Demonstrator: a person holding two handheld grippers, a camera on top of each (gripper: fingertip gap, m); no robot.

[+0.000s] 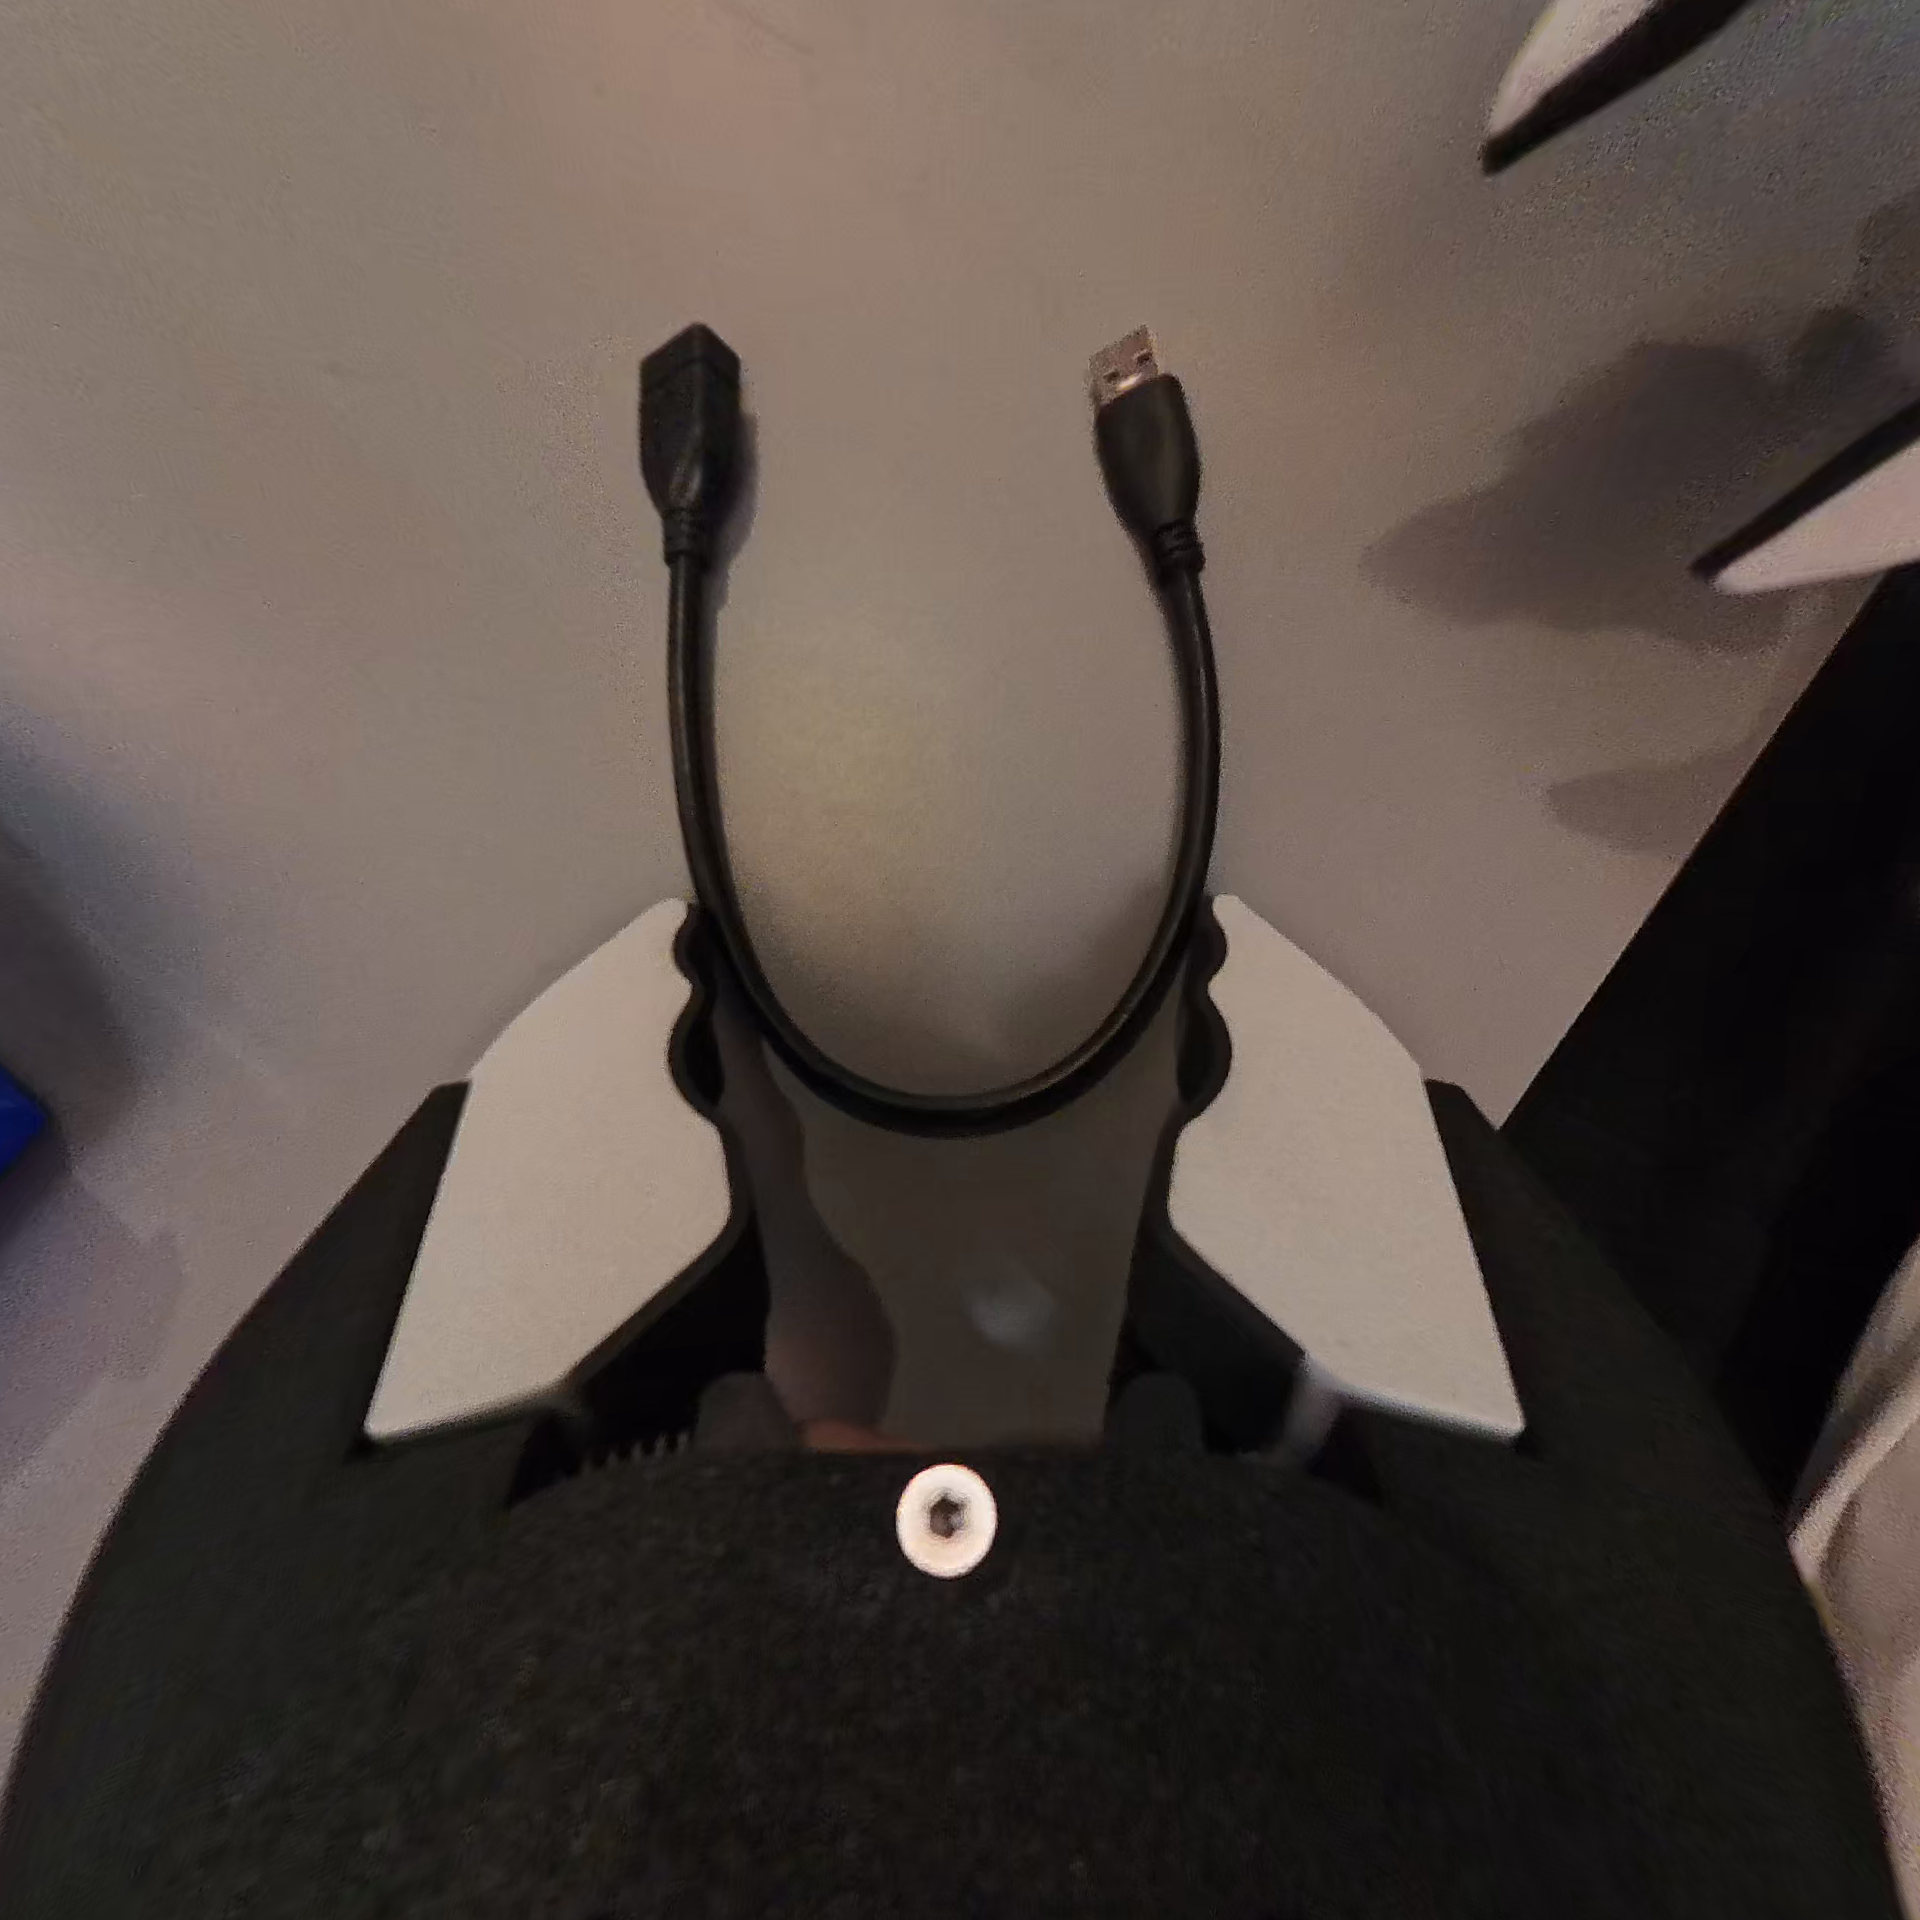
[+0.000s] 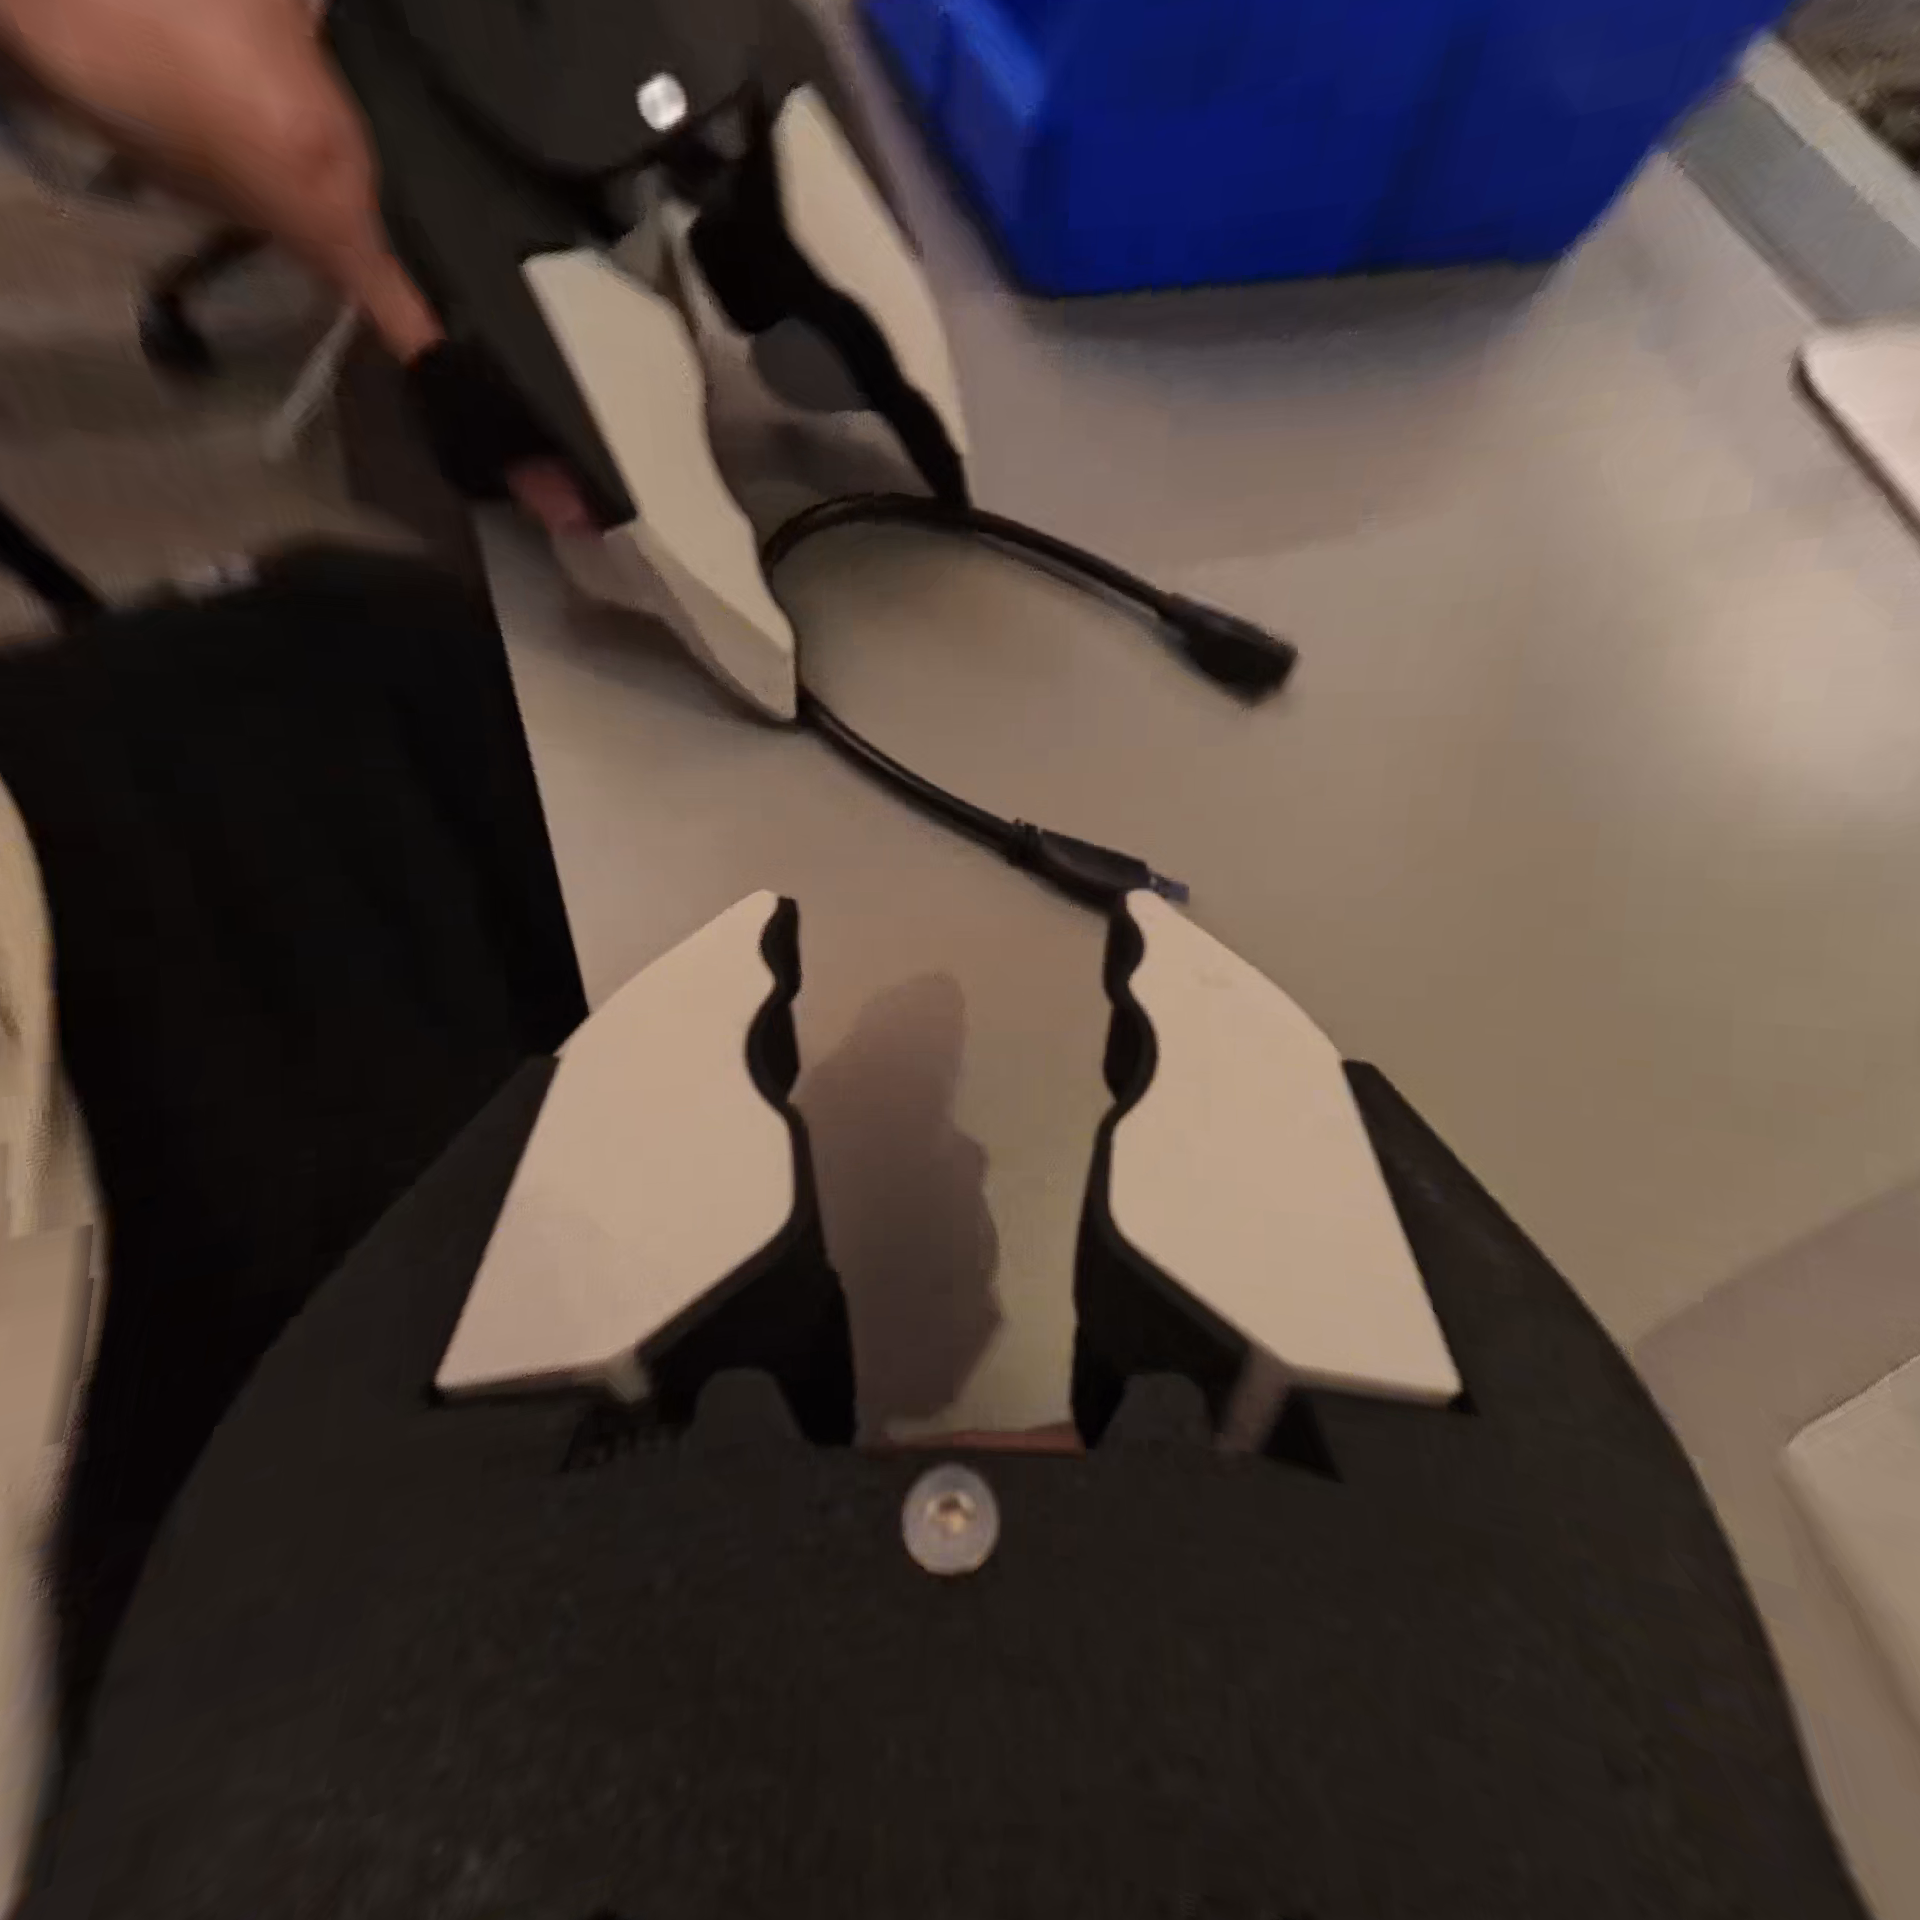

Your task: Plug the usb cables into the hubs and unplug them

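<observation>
A short black USB extension cable (image 1: 945,1114) lies in a U on the grey table (image 1: 312,520). Its socket end (image 1: 691,416) is at the far left and its metal plug end (image 1: 1138,410) at the far right. My left gripper (image 1: 948,914) is open and its fingers straddle the cable's bend. I cannot tell whether they touch it. In the right wrist view my right gripper (image 2: 956,914) is open and empty, with the plug end (image 2: 1070,854) just ahead of its right fingertip. The socket end (image 2: 1236,649) lies farther off, and the left gripper (image 2: 862,582) stands over the cable (image 2: 904,774). No hub is in view.
A blue bin (image 2: 1299,135) stands at the back of the table. A pale flat object (image 2: 1870,416) lies at the right edge. A hand (image 2: 208,156) holds the left gripper. The table's edge runs along a dark area (image 2: 260,883) on the left. The right gripper's fingers (image 1: 1600,83) show at the upper right of the left wrist view.
</observation>
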